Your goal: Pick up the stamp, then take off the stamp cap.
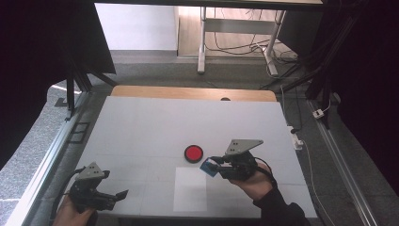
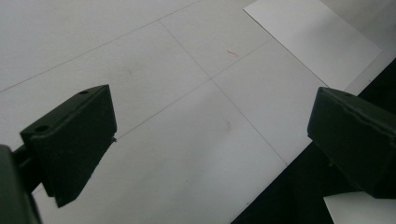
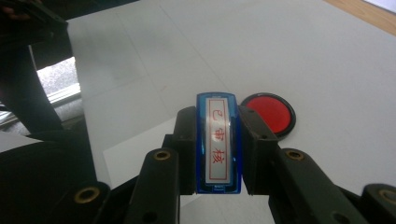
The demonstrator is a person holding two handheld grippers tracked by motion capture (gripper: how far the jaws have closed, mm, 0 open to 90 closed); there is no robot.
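The right gripper (image 3: 218,144) is clamped on a blue stamp (image 3: 218,142) with red characters on its label, held above the desk (image 1: 141,127) just beside a round red ink pad (image 1: 193,153) and over a white paper sheet (image 1: 190,190). The left gripper (image 2: 210,135) stands wide open and empty near the desk's front edge.

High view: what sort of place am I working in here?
Likely a lab or test workspace set up for recording. A bare white table stands between dark curtains, loose cables trail on the floor behind, and the right gripper holds a blue stamp by a red ink pad.
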